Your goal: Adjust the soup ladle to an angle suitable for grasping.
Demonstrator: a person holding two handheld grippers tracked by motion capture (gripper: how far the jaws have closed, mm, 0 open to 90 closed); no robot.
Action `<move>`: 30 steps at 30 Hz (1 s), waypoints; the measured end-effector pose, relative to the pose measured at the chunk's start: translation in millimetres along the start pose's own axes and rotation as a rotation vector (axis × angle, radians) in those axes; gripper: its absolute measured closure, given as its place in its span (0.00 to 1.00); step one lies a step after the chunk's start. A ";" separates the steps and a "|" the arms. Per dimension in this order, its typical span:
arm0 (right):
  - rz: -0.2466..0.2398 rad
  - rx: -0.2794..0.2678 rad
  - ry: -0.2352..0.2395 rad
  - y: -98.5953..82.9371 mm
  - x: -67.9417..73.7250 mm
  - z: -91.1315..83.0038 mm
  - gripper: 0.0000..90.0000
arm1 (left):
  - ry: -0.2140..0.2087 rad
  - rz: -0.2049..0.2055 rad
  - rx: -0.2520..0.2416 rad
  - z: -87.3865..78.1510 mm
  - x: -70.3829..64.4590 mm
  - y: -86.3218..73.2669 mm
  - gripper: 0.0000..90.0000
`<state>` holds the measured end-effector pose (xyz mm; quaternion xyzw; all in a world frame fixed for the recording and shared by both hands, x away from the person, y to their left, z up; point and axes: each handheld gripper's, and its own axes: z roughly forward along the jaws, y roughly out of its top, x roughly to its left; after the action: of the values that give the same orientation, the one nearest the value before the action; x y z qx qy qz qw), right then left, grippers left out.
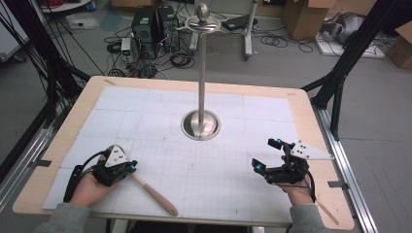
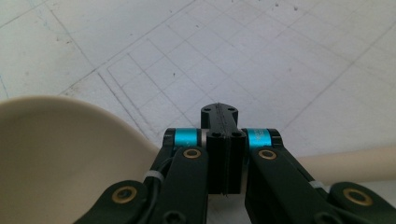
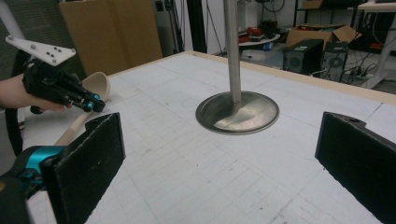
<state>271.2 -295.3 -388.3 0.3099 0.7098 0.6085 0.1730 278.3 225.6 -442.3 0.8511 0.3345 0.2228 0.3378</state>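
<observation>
Left gripper (image 1: pixel 130 167), jaws pressed together, sits over the wooden spoon (image 1: pixel 154 195) near left on the table (image 1: pixel 58 141), likely clamping its neck. Right gripper (image 1: pixel 267 155) waits wide open near right, facing the metal stand (image 1: pixel 201 124).

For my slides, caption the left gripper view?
Left gripper, jaws shut on a wooden spoon, above the gridded table mat.

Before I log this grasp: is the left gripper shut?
Shut: the left gripper has its jaws pressed together on the wooden spoon at its neck.
</observation>
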 end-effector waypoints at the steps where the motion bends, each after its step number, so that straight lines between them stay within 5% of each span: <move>1: 0.001 -0.001 0.007 0.0 -0.6 0.5 0.00 | 0.006 -0.002 0.006 1.4 -0.1 -0.1 1.00; 12: -0.002 0.009 0.021 0.0 -1.0 3.8 0.00 | 0.024 -0.001 -0.008 -3.7 4.5 -7.3 1.00; 30: 0.001 0.009 0.037 1.9 -2.3 12.6 0.00 | 0.071 -0.062 0.029 -24.3 18.0 -28.4 1.00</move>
<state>281.2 -287.1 -389.3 0.2998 0.7154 0.6110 0.1581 263.8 264.5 -443.8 0.8367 0.3755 0.2376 0.3200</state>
